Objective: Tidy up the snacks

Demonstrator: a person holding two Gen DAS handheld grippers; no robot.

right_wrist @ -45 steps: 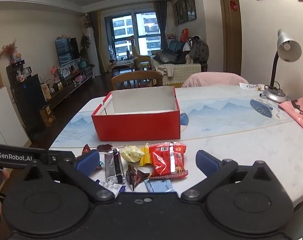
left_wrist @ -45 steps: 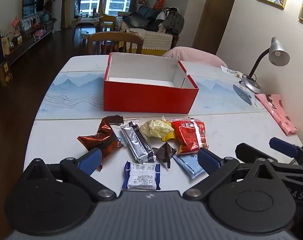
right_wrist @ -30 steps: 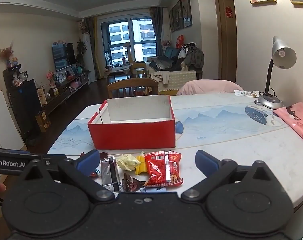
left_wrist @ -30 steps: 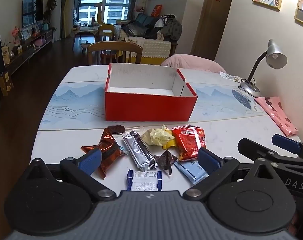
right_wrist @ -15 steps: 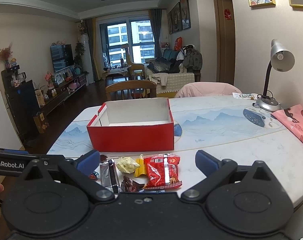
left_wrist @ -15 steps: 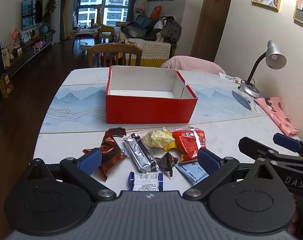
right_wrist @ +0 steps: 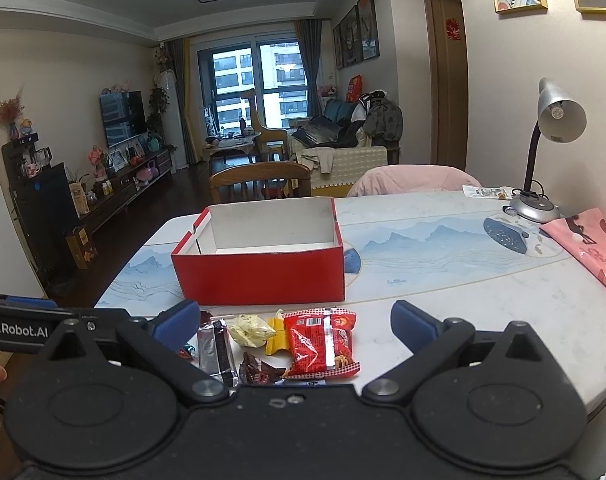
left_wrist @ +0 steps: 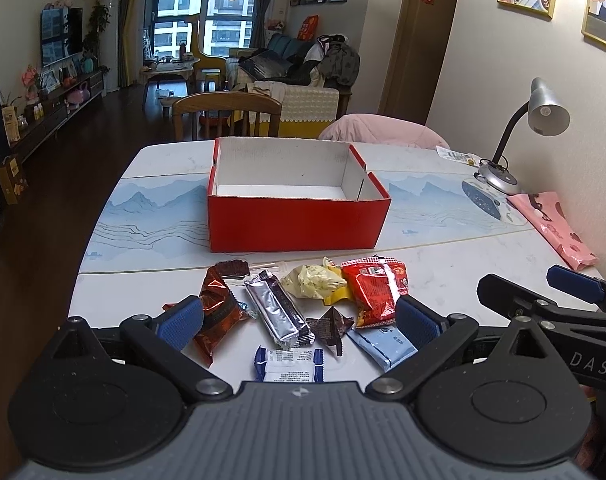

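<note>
**Both grippers spread above the snack pile, box empty beyond**

Left wrist view: The left gripper (left_wrist: 299,322) hangs over the near table edge with its fingers spread wide and nothing between them. The snacks lie scattered between and just ahead of the fingertips: a brown foil packet (left_wrist: 217,314) by the left finger, a silver bar (left_wrist: 277,314), a pale yellow packet (left_wrist: 315,282), a red chip bag (left_wrist: 375,290), a dark triangular wrapper (left_wrist: 329,326), a light blue packet (left_wrist: 383,344) and a blue-and-white packet (left_wrist: 289,364) nearest the camera. The red box (left_wrist: 297,220) stands open and empty just beyond the pile. Bare table (left_wrist: 463,264) lies to the right, where the right gripper (left_wrist: 543,292) reaches in.

Right wrist view: The right gripper (right_wrist: 291,320) is also spread and empty. The red chip bag (right_wrist: 323,342) lies between its fingers. The red box (right_wrist: 259,274) stands behind. Open tabletop extends right toward a desk lamp (right_wrist: 543,160) and a pink bag (right_wrist: 587,248).
</note>
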